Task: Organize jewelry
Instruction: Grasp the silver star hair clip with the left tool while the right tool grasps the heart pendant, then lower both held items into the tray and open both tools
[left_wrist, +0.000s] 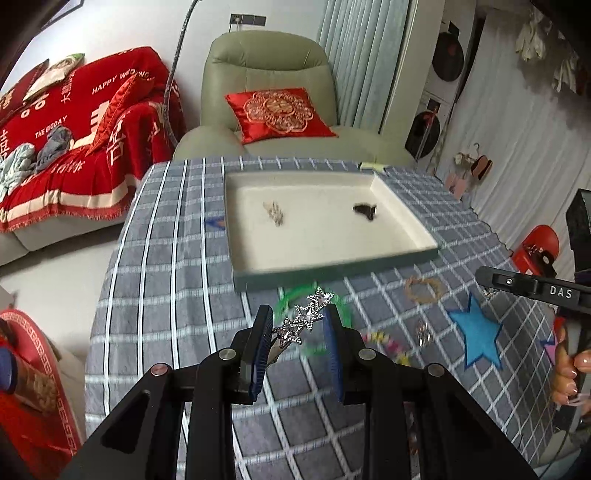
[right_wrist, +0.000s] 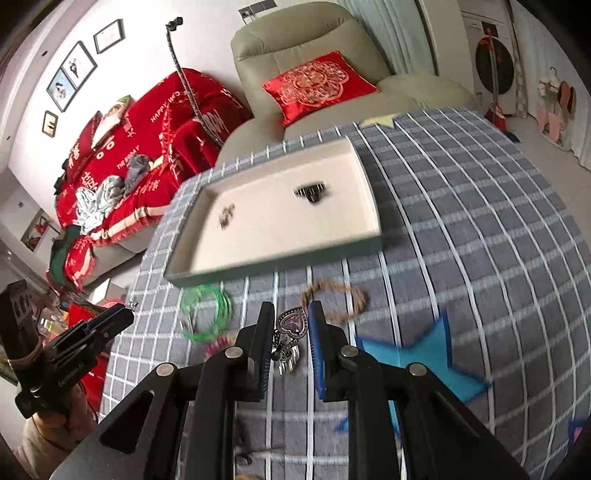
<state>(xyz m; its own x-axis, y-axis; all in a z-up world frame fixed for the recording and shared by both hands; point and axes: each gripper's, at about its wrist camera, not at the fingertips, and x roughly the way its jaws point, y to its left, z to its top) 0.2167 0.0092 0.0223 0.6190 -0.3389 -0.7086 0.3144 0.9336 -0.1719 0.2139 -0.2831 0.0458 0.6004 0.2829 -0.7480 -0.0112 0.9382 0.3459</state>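
My left gripper is shut on a silver star hair clip and holds it above the checked tablecloth, just short of the cream tray. My right gripper is shut on a purple heart brooch with dangling pieces, also near the tray's front wall. In the tray lie a small silver piece and a black clip. A green bangle, a brown woven bracelet and a colourful bead bracelet lie on the cloth.
A blue felt star lies on the cloth at the right. The right gripper's body is at the left view's right edge. A green armchair with a red cushion stands behind the table, and a red-covered sofa is at left.
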